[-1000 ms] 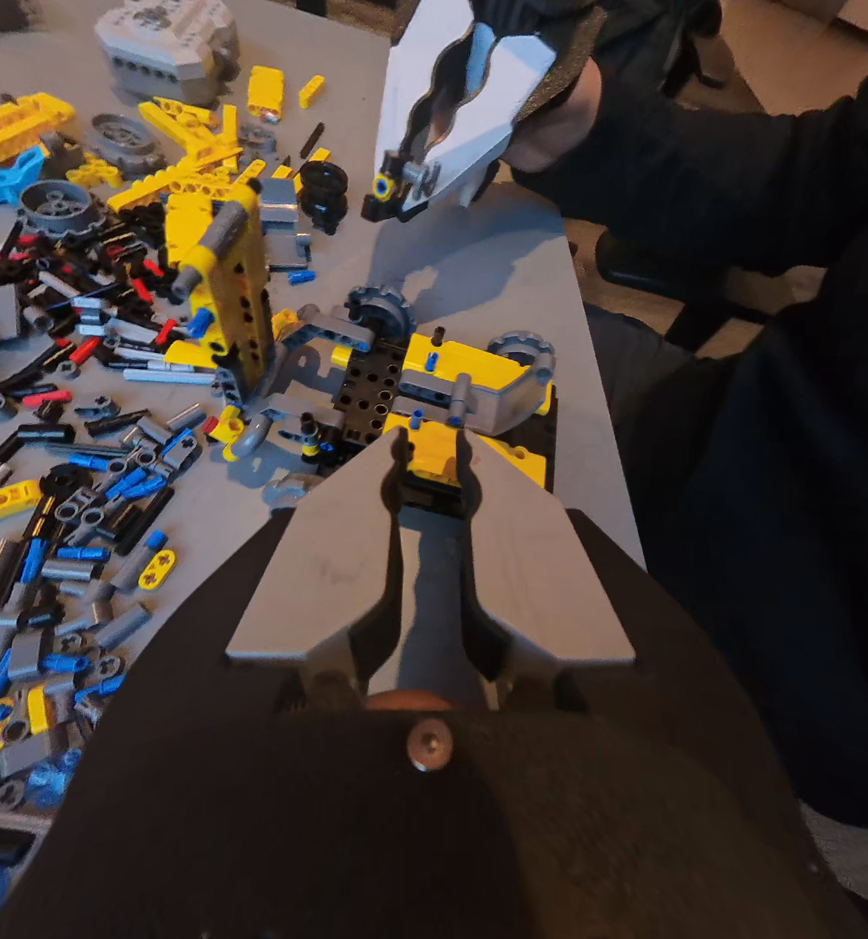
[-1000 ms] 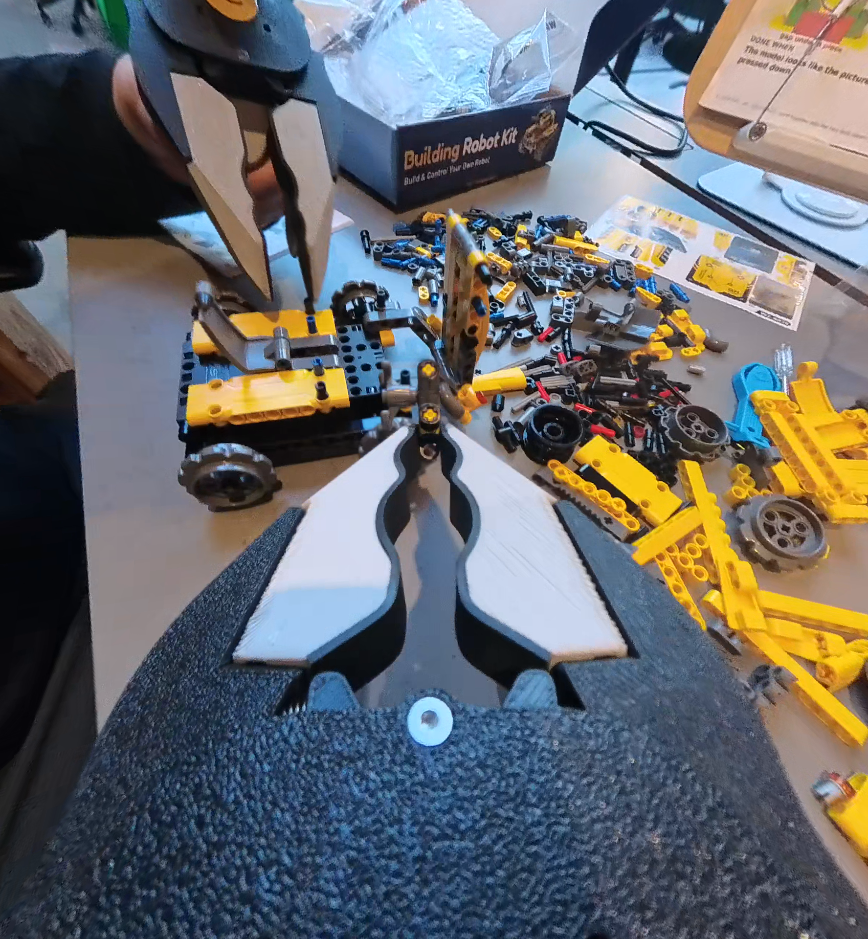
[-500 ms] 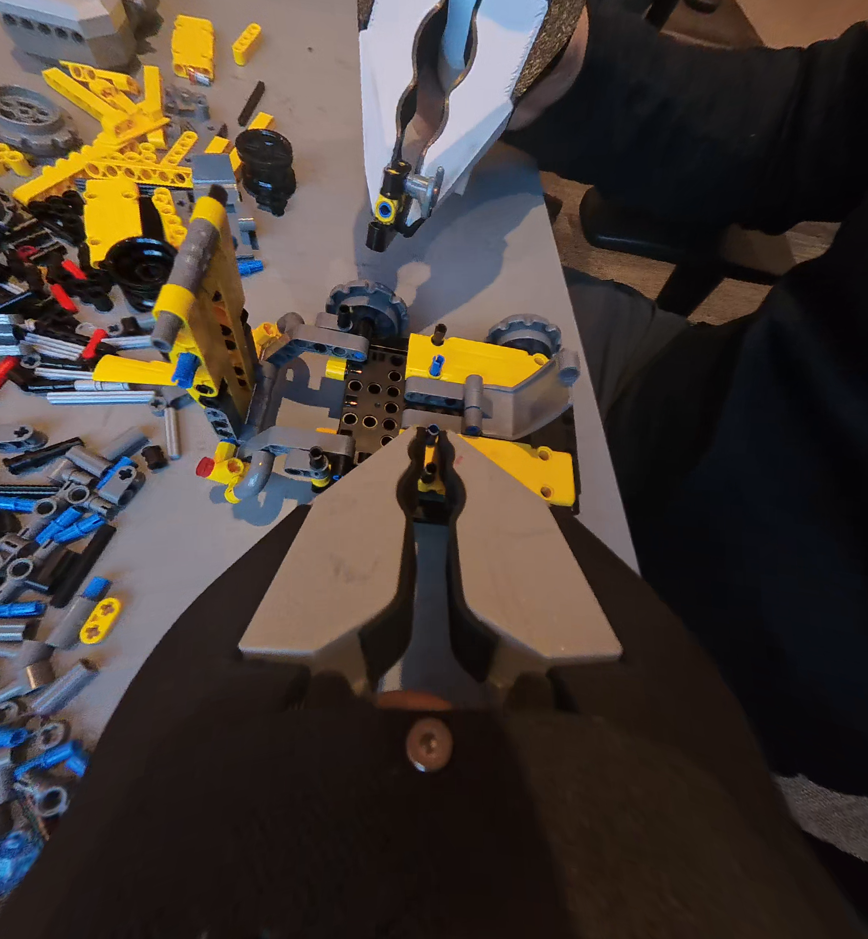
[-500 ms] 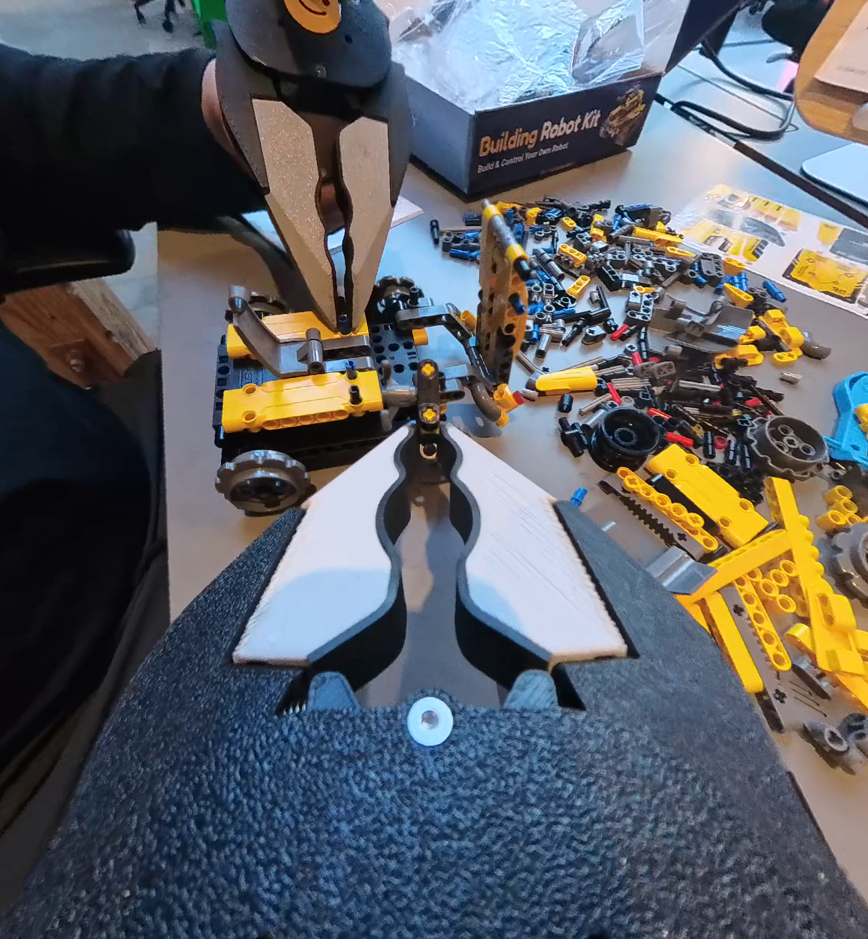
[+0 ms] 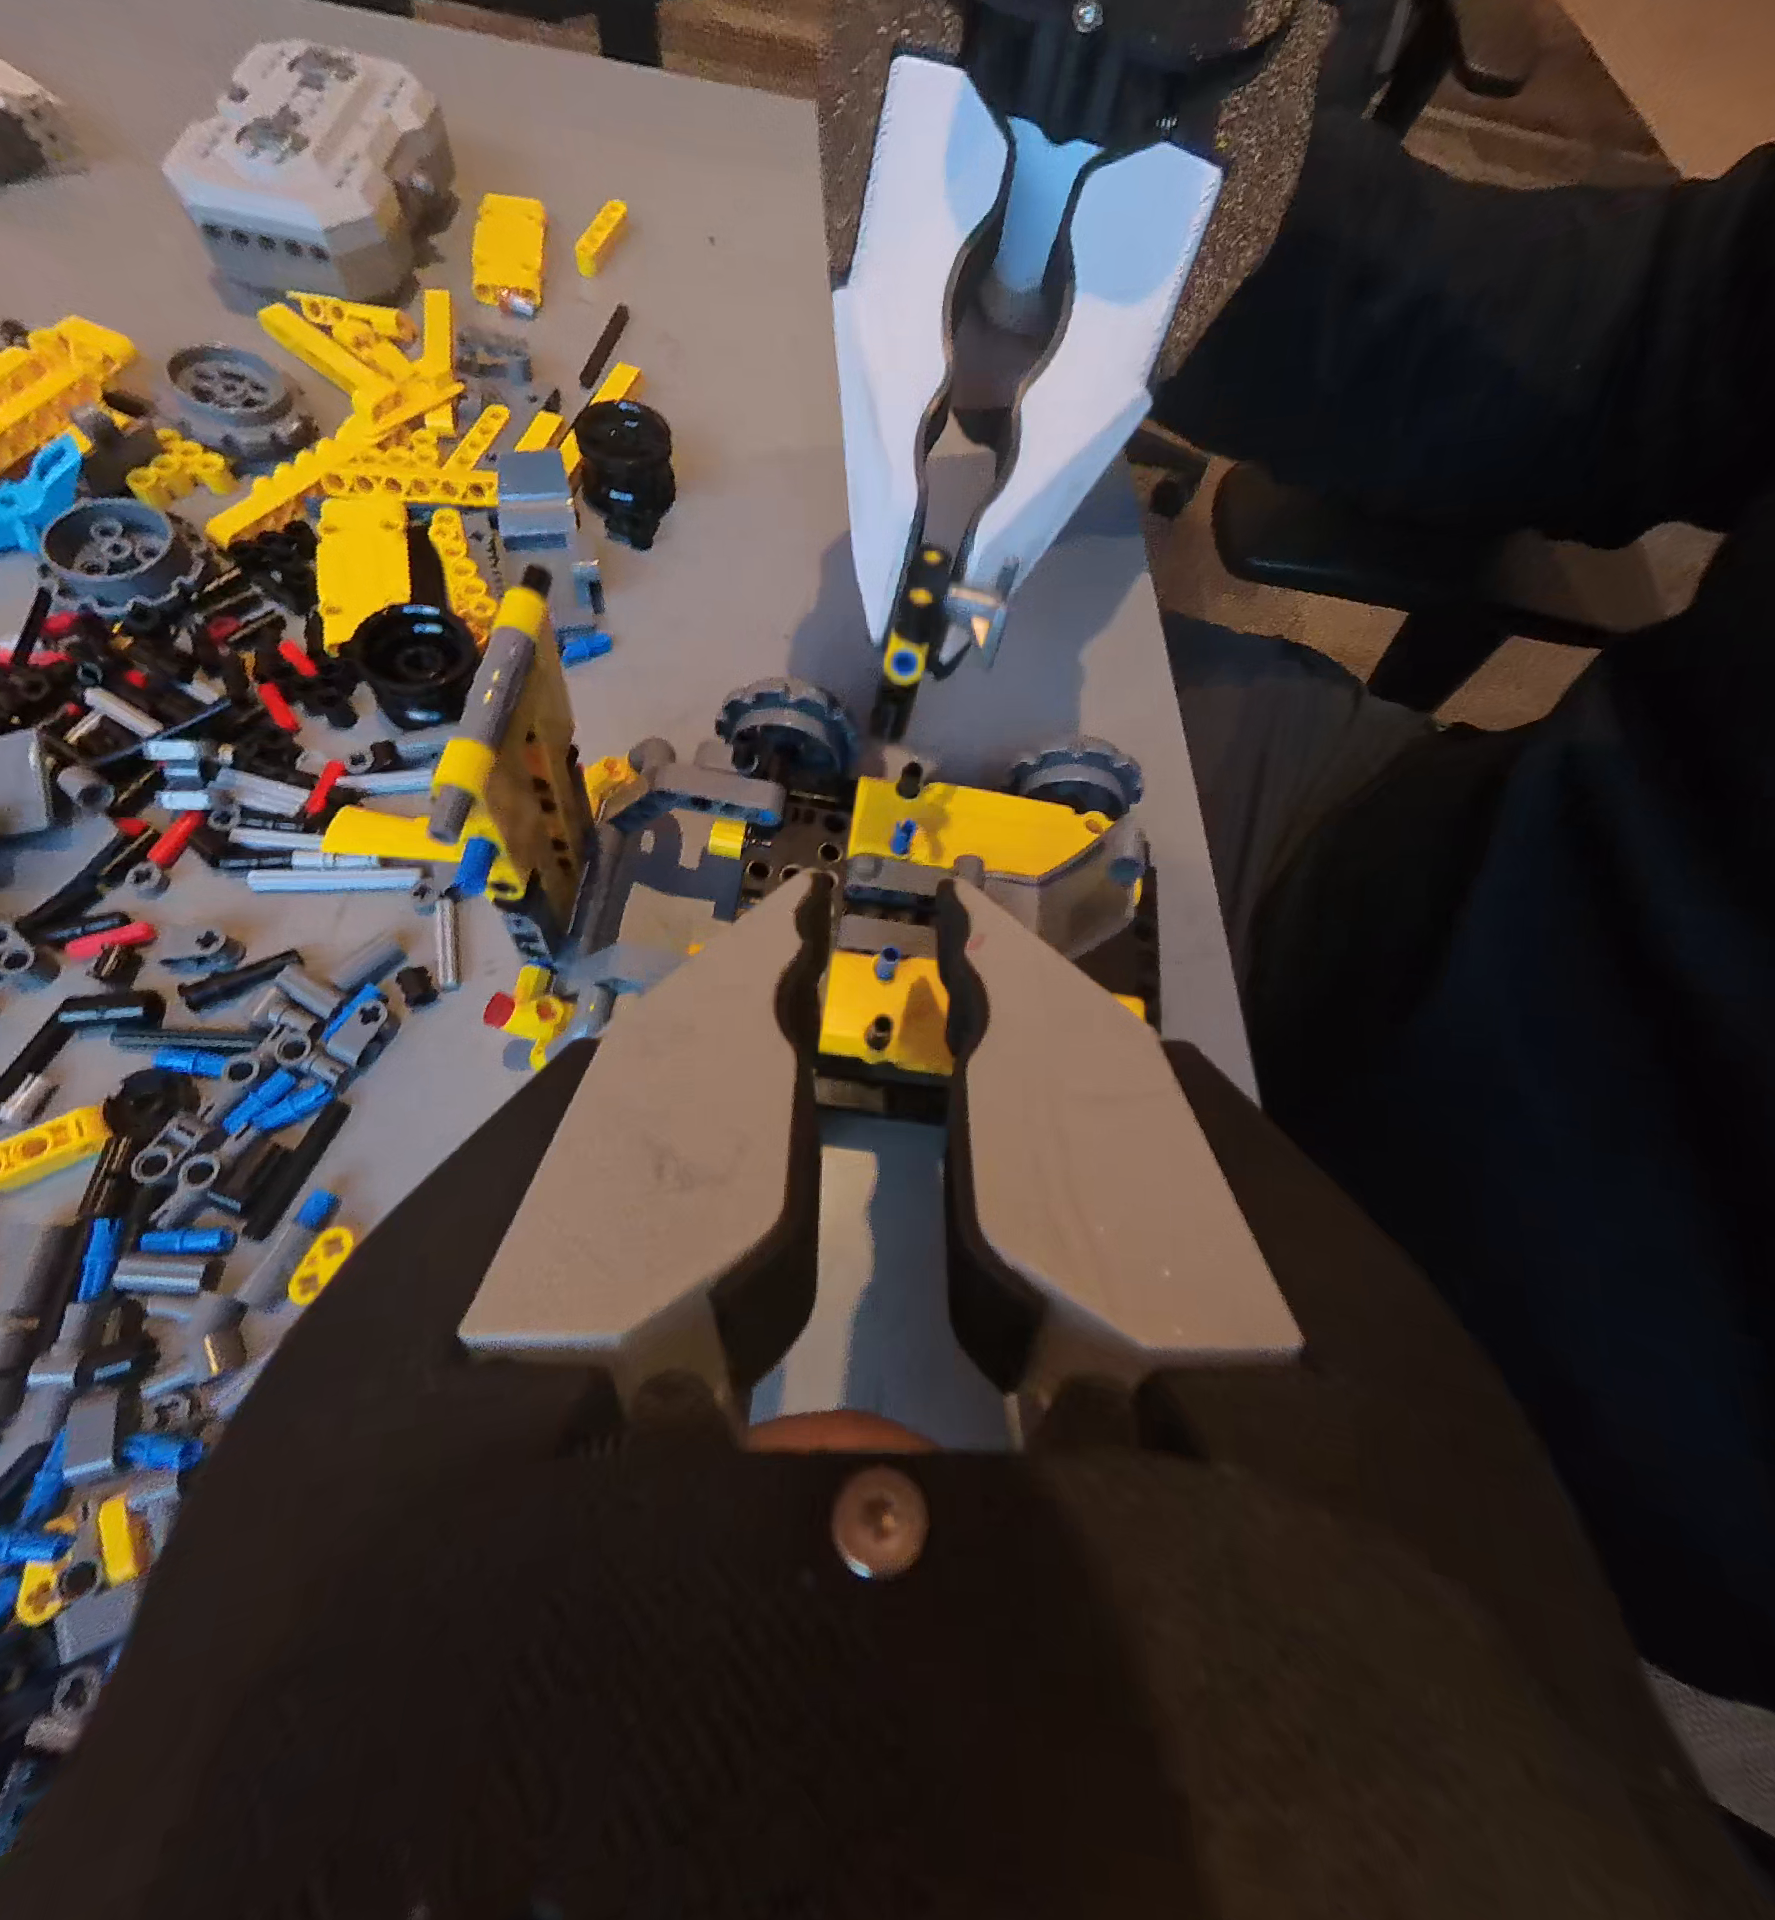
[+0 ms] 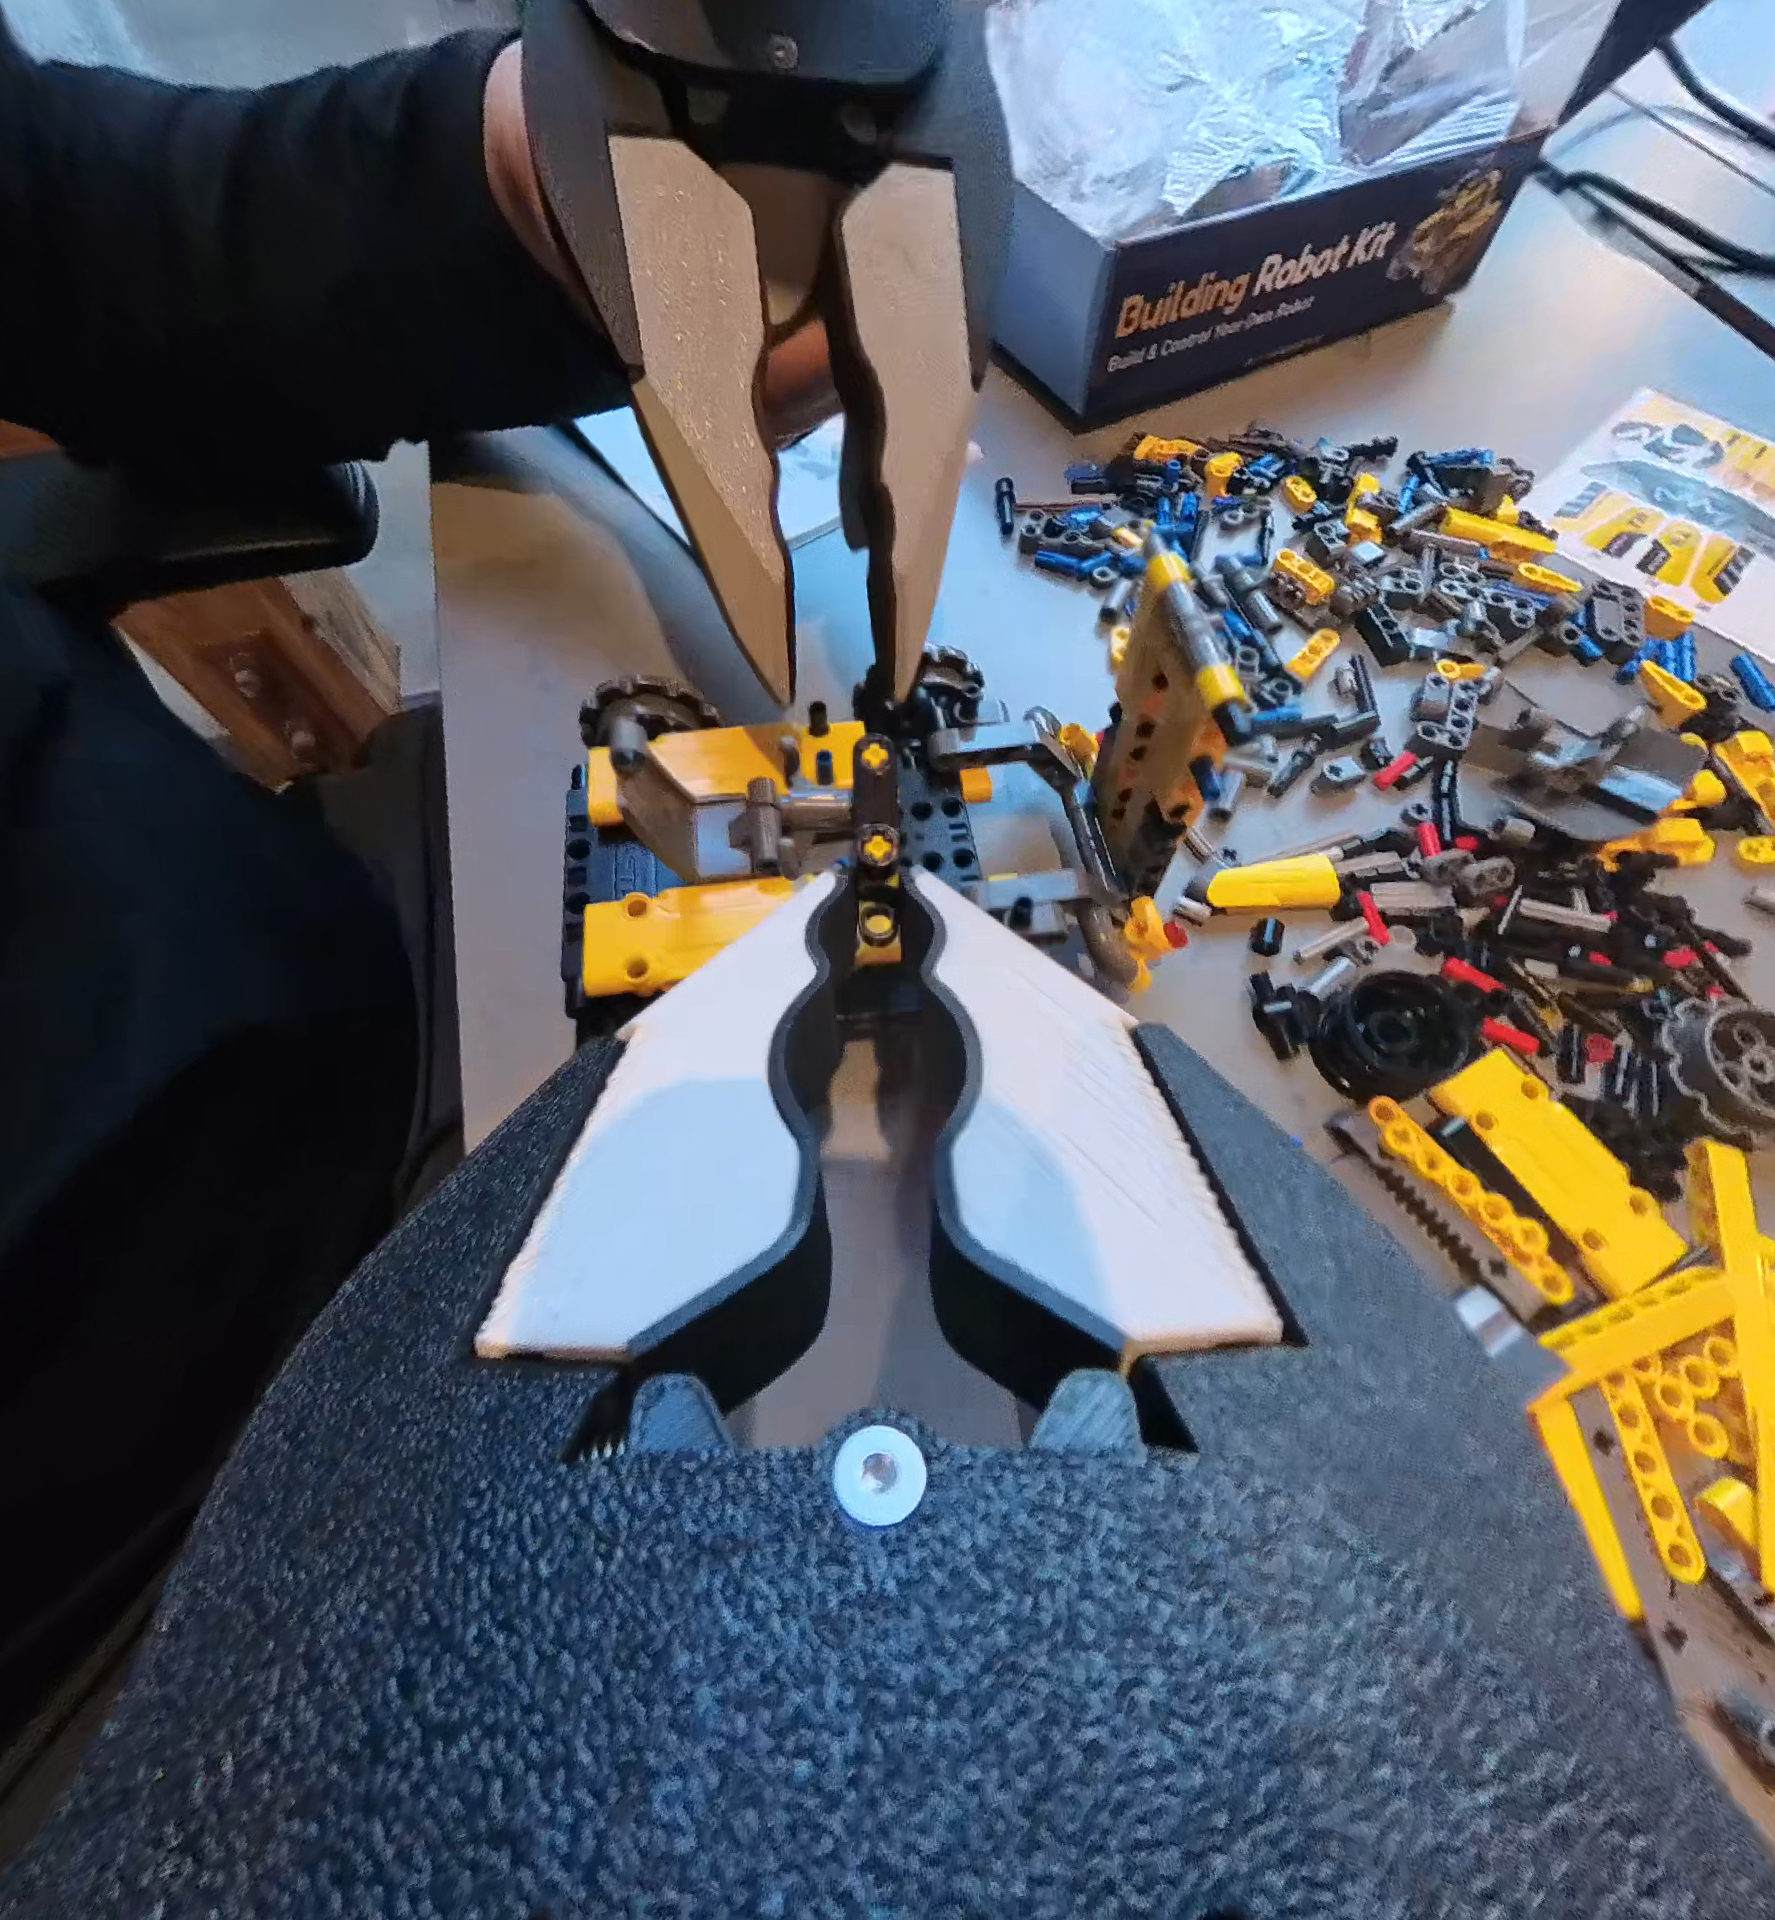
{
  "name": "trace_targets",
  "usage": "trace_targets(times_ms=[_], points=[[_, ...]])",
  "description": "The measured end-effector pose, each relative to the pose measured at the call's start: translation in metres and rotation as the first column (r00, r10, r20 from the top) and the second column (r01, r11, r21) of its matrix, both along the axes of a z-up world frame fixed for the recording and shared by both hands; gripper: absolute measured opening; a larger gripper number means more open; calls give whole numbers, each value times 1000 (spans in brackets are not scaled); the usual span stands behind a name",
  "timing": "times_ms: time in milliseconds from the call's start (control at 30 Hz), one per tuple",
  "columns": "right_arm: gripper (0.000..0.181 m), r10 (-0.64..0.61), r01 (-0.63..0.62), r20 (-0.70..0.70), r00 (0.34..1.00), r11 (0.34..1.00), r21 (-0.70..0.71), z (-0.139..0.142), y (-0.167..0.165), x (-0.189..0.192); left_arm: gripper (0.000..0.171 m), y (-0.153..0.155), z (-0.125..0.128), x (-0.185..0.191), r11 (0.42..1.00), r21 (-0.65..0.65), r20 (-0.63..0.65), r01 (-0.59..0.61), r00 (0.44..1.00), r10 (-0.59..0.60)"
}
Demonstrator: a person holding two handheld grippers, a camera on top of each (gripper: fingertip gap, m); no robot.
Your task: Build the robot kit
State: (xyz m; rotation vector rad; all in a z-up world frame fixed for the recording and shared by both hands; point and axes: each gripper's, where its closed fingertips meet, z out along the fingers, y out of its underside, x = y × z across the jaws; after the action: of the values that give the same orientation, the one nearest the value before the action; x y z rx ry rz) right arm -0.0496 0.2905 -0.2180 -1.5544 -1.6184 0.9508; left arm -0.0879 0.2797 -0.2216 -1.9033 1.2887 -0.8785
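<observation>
The landmark is the half-built vehicle (image 5: 976,831), a black, grey and yellow chassis with toothed grey wheels, standing near the desk (image 5: 737,187) edge closest to the person.

The right claw (image 6: 867,883) is pinched narrow on a short black beam (image 6: 875,831) with yellow cross-hole pins along its length. The beam's long axis runs straight out along the fingers, so its free end leads toward the vehicle. From the left wrist view the same beam (image 5: 912,634) points down at the far side of the vehicle, just beside the toothed wheel (image 5: 784,722) there; whether its tip already touches the chassis cannot be told. A small grey connector (image 5: 971,613) sticks out sideways from the beam.

The left claw (image 5: 878,899) sits on the near side of the vehicle, its fingers a moderate gap apart, straddling the grey and yellow block on top. It appears to bracket the block without gripping it; contact cannot be confirmed. In the right wrist view its tips (image 6: 841,696) stand just over the vehicle's top, close to the beam's free end. Both claws are therefore at the vehicle, from opposite sides.

Beyond the vehicle's front end stands an upright yellow perforated panel (image 5: 535,790), and past that a loose heap of parts (image 5: 239,727) spreads across the desk. A dark cardboard kit box (image 6: 1267,260) and a printed sheet (image 6: 1693,520) lie farther off.
</observation>
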Motion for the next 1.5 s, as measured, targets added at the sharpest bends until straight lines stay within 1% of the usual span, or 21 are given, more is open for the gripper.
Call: trace_targets(times_ms=[133, 300, 400, 533, 633, 800, 967, 1100, 1233, 1367, 1500], points=[[7, 46, -47, 25, 999, 998, 35, 5, -10, -14, 16, -3, -1, 7, 999, 18, -17, 37, 999, -36], [7, 63, -69, 102, 993, 996, 54, -10, -11, -25, 14, -7, -9, 6, 998, 13, -30, 59, 998, -58], [7, 71, -78, 123, 990, 996, 53, -15, -13, -29, 7, -7, -12, 4, 998, 23, -37, 61, 997, -60], [7, 75, -84, 140, 987, 995, 57, -21, -12, -31, 5, -5, -18, 2, 998, 31, -62, 60, 996, -58], [7, 85, -93, 126, 988, 994, 55, -23, -12, -33, 5, -6, -21, 1, 998, 32, -70, 62, 996, -60], [7, 95, -101, 109, 989, 993, 53, -22, -12, -33, 9, -8, -19, 1, 998, 10, -40, 67, 997, -66], [7, 100, -108, 117, 988, 992, 60, -22, -12, -34, 5, -5, -16, 1, 997, 41, -27, 62, 998, -61], [8, 95, -108, 141, 985, 990, 87, -24, -10, -32, 4, -5, -24, 2, 996, 46, -32, 71, 997, -70], [8, 78, -94, 143, 987, 989, 112, -22, -5, -25, 4, -4, -24, 1, 997, 48, -30, 66, 997, -65], [8, 77, -88, 122, 990, 992, 87, -18, -3, -21, 4, -4, -24, 2, 997, 42, -22, 66, 998, -65], [7, 92, -100, 124, 988, 993, 60, -21, -6, -21, 4, -4, -24, 2, 997, 40, -17, 68, 998, -67]])
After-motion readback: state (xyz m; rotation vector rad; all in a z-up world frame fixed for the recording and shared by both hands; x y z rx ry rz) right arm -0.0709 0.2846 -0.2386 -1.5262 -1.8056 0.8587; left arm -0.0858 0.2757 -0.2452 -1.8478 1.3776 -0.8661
